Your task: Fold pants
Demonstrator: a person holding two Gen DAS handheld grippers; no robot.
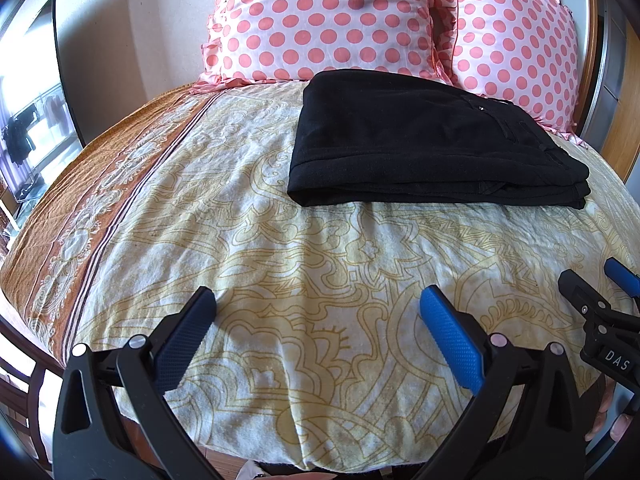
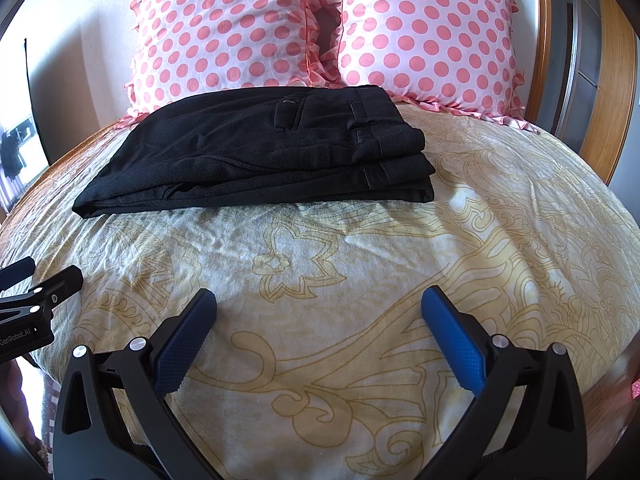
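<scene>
bedroom scene, bed covered with a cream sheet [image 1: 320, 248] printed in yellow paisley outlines, with a brown patterned border [image 1: 92, 208] running down its left side. two pink polka-dot pillows, left pillow [image 1: 320, 16] and right pillow [image 1: 516, 40], stand side by side against the headboard end, frilled edges touching. wooden bed frame [image 2: 548, 40] shows behind the right pillow. far left in the left wrist view, a window area with dark clothes hanging [image 1: 20, 136], blurry.

black pants [image 2: 264, 148] lie folded into a flat stacked rectangle on the sheet just in front of the pillows, far edge touching or overlapping the pillow frills. waistband with belt loops and a back pocket on top, facing the right side; several layers visible at the right end. nothing is touching them.

left gripper [image 1: 320, 304] hovers over the near part of the sheet, jaws spread wide, blue pads showing, nothing between them, well apart from the pants. right gripper [image 2: 320, 304] same: jaws wide apart, empty, over the near sheet, well short of the pants. each gripper's tip shows at the edge of the other's view, side by side. bit of a hand [image 1: 608, 420] visible at lower right in the left wrist view.
</scene>
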